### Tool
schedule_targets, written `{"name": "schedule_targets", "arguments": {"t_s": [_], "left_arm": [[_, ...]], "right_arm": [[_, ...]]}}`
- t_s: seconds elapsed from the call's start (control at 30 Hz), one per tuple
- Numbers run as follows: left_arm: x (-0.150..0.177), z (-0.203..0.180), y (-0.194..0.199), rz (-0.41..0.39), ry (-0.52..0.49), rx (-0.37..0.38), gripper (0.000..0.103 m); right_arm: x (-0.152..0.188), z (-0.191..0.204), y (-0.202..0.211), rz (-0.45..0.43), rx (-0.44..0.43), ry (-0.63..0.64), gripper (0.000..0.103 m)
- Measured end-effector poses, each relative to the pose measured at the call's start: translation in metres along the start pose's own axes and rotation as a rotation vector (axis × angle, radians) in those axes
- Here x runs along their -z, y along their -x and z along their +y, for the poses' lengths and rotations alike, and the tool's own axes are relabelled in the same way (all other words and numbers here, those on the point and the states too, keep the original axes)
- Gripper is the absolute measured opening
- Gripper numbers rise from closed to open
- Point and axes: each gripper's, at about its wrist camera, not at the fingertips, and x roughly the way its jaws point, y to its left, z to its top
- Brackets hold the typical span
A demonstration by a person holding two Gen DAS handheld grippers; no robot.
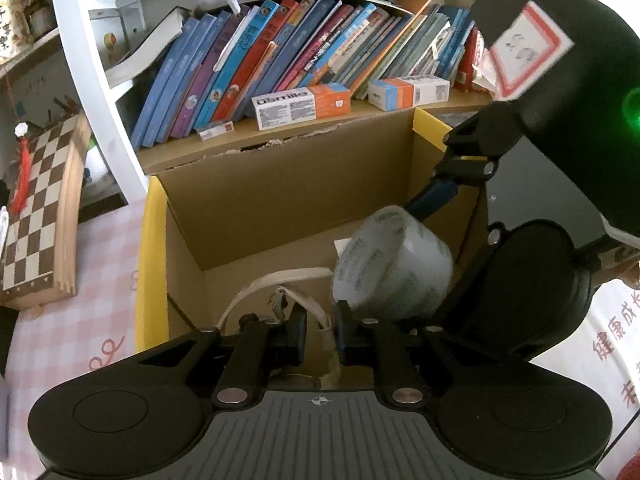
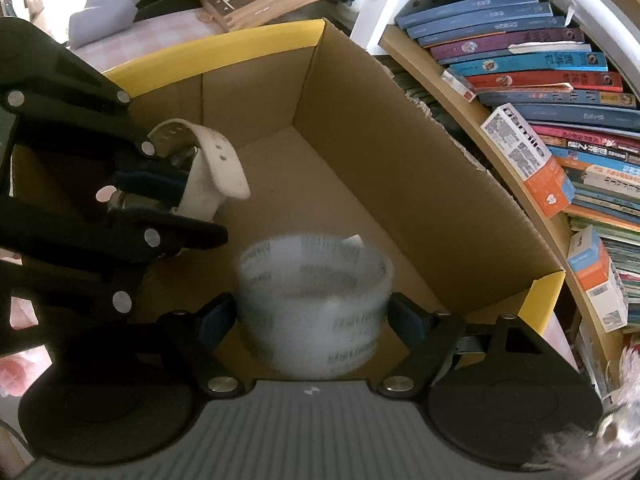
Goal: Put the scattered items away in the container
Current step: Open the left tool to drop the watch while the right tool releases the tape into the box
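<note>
An open cardboard box [image 1: 280, 208] with yellow rim flaps stands in front of a bookshelf; it also shows in the right wrist view [image 2: 400, 184]. My left gripper [image 1: 320, 332] is over the box, shut on a white wristwatch [image 1: 280, 280] by its case; the strap curls up in the right wrist view [image 2: 212, 168]. My right gripper [image 2: 312, 316] is over the box with its jaws wide apart. A clear tape roll [image 2: 316, 296] sits blurred between them, touching neither finger clearly; it also shows in the left wrist view [image 1: 392, 264].
A shelf of leaning books [image 1: 280, 60] with toothpaste boxes [image 1: 300, 106] stands right behind the box. A folded chessboard [image 1: 36, 208] lies on the pink checked tablecloth [image 1: 100, 280] to the left. A white shelf post [image 1: 92, 80] rises at the box's back left corner.
</note>
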Motion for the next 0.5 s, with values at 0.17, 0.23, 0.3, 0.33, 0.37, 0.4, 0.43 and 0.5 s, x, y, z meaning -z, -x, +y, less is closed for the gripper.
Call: {"name": "schedule_targets", "arguments": {"t_s": [0.17, 0.23, 0.3, 0.33, 0.37, 0.4, 0.43, 0.5], "left_arm": [[0.0, 0.0, 0.004, -0.005, 0.002, -0.01, 0.025], [0.0, 0.0, 0.007, -0.012, 0.001, -0.022, 0.029], [-0.001, 0.001, 0.009, -0.021, 0.001, -0.034, 0.036], [-0.001, 0.002, 0.011, -0.028, 0.006, -0.038, 0.038], [-0.001, 0.003, 0.014, -0.035, 0.012, -0.038, 0.04], [-0.001, 0.003, 0.016, -0.04, 0.017, -0.033, 0.041], [-0.001, 0.004, 0.019, -0.046, 0.021, -0.028, 0.041], [-0.002, 0.004, 0.024, -0.059, 0.022, -0.019, 0.041]], "right_arm": [[0.0, -0.001, 0.0, -0.004, 0.004, 0.002, 0.083], [-0.001, -0.001, 0.0, -0.004, 0.003, 0.001, 0.083], [-0.001, -0.002, 0.001, -0.009, 0.004, -0.002, 0.084], [-0.001, -0.002, 0.001, -0.012, 0.004, -0.005, 0.085], [-0.001, -0.003, 0.001, -0.016, 0.003, -0.01, 0.087], [-0.001, -0.003, 0.002, -0.02, 0.002, -0.015, 0.088], [-0.001, -0.003, 0.002, -0.024, 0.0, -0.018, 0.088], [-0.001, -0.004, 0.004, -0.033, -0.001, -0.023, 0.089]]}}
